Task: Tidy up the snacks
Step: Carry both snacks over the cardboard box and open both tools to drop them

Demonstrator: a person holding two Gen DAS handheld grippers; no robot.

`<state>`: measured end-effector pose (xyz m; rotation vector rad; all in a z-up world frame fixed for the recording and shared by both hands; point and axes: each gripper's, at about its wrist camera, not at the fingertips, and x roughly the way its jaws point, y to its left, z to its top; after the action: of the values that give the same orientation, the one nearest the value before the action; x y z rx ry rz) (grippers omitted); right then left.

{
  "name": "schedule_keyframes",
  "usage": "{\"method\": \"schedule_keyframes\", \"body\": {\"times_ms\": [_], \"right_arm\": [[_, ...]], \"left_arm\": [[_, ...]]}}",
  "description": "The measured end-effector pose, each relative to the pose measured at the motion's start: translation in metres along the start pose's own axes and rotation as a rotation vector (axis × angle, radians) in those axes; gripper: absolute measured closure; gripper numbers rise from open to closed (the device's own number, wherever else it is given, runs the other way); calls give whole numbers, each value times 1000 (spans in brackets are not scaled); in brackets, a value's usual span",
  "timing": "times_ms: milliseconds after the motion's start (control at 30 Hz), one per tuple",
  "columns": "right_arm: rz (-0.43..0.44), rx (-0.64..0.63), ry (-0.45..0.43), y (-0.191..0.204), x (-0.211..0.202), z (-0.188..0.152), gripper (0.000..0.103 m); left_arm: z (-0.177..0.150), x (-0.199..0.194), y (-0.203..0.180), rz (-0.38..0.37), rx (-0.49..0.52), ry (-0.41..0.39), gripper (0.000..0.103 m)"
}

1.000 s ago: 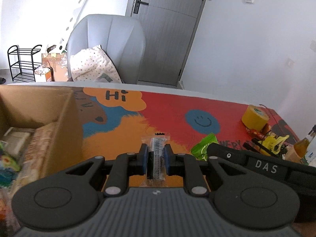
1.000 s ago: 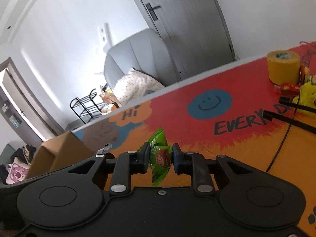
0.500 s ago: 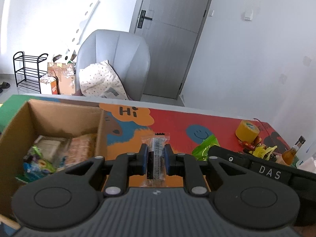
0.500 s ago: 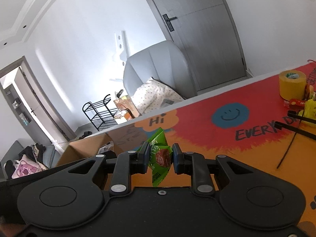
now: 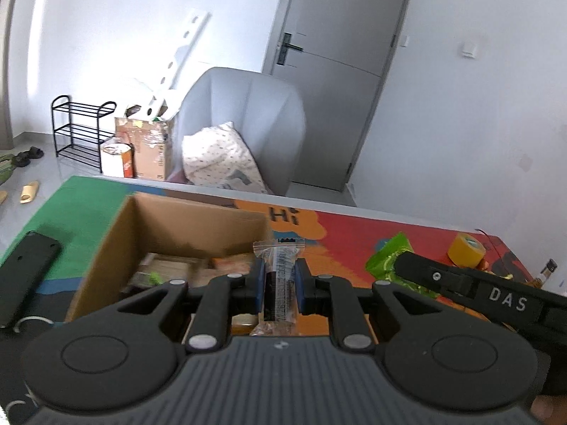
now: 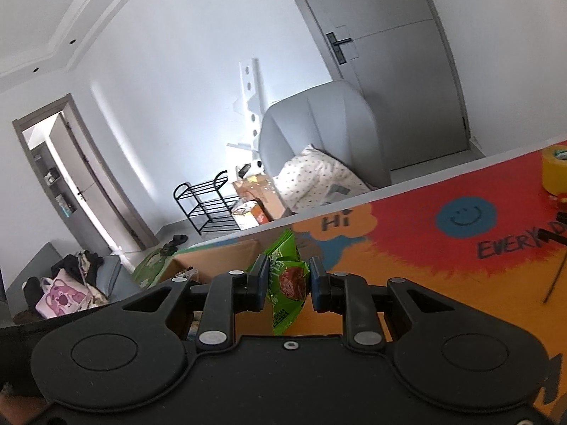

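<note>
An open cardboard box (image 5: 117,233) stands on the tabletop (image 5: 354,233), its flaps out of the way and its inside partly filled with wrapped snacks (image 5: 166,269); they are blurred, so only tan and brown packs and a touch of green can be made out. The left gripper (image 5: 280,285) hovers just over the box's near right corner, its blue-padded fingers (image 5: 258,283) pinching a clear packet with a dark bar inside (image 5: 280,279), held upright with its sealed top sticking up. The right gripper (image 6: 287,281) is clamped on a green snack pouch (image 6: 285,283) with a red-brown round picture on its front; in the left view that pouch (image 5: 388,262) hangs above the table to the right of the box, and the box's edge (image 6: 212,255) shows just left of it in the right view.

The table wears a bright printed cover: a green patch at the left, an orange cloud reading "Hi", a red field with a blue smiley face (image 6: 464,216) and black lettering. A roll of yellow tape (image 5: 466,248) stands near the far right edge. A black flat device (image 5: 24,279) lies left of the box. Beyond the table are a grey armchair (image 5: 248,117) with a spotted cushion (image 5: 223,163), a black wire shoe rack (image 5: 79,131), a grey door (image 5: 340,71) and white walls.
</note>
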<state>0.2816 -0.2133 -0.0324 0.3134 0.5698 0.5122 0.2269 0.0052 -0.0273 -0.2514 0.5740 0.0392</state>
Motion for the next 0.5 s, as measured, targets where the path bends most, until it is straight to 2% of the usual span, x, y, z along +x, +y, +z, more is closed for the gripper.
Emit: {"method": "schedule_keyframes", "body": {"times_ms": [433, 500], "right_arm": [[39, -49, 8, 42, 7, -4, 81], [43, -56, 13, 47, 10, -5, 81]], "left_arm": [[6, -17, 50, 51, -67, -9, 86], [6, -17, 56, 51, -71, -1, 83]]}}
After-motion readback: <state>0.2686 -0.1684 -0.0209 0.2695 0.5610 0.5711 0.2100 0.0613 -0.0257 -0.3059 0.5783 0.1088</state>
